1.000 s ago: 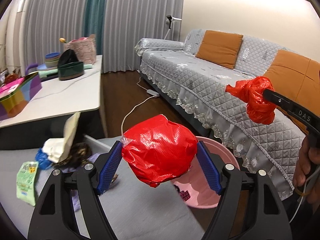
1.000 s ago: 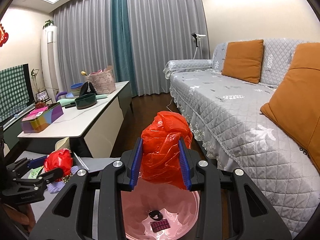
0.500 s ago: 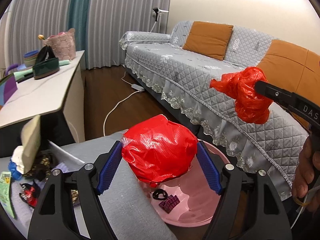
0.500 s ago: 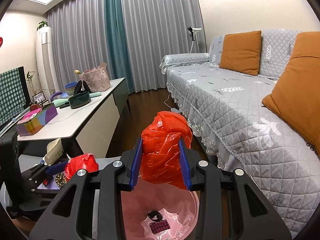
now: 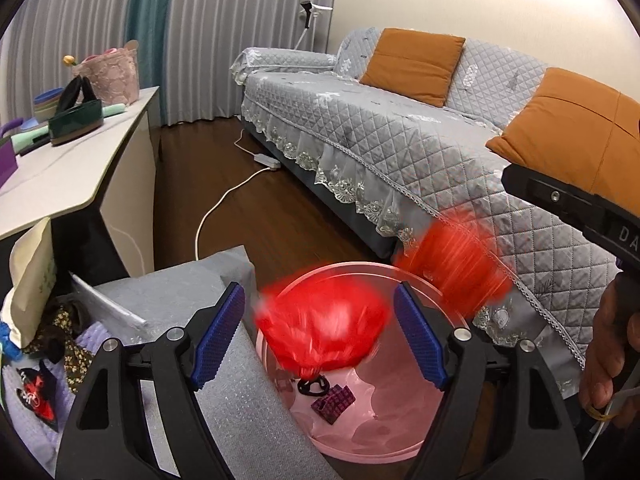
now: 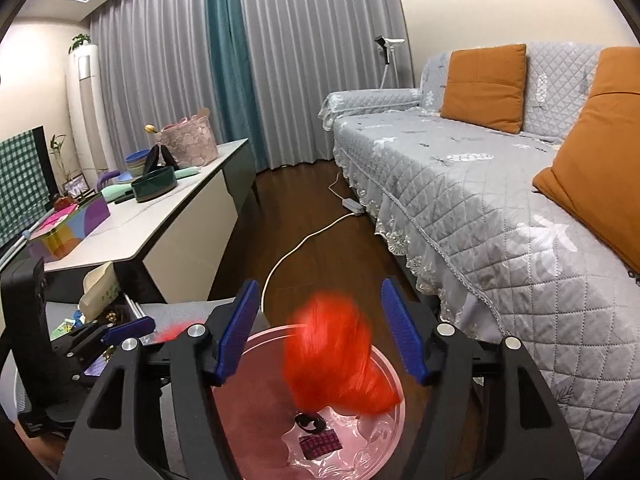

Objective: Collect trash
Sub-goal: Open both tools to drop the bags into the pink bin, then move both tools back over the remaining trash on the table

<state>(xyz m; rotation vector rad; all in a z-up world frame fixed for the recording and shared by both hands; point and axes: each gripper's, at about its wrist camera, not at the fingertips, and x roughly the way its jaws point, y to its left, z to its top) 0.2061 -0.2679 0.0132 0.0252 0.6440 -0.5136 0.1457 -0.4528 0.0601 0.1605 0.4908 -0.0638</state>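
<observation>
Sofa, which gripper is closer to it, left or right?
Right. The right gripper is over the bin on the side next to the sofa; the left gripper is over the bin's far side.

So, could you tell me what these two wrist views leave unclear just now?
- Both red bags: motion blur hides shape and creases.
- Pink bin: the grippers' arms cover its near rim.
- Trash pile, left view: cut off at the edge.

Left claw: pads spread, nothing pressed between them, pointing forward and downward. Right claw: jaws have just been opening, pads apart, gripping nothing. A hand grips its handle.
</observation>
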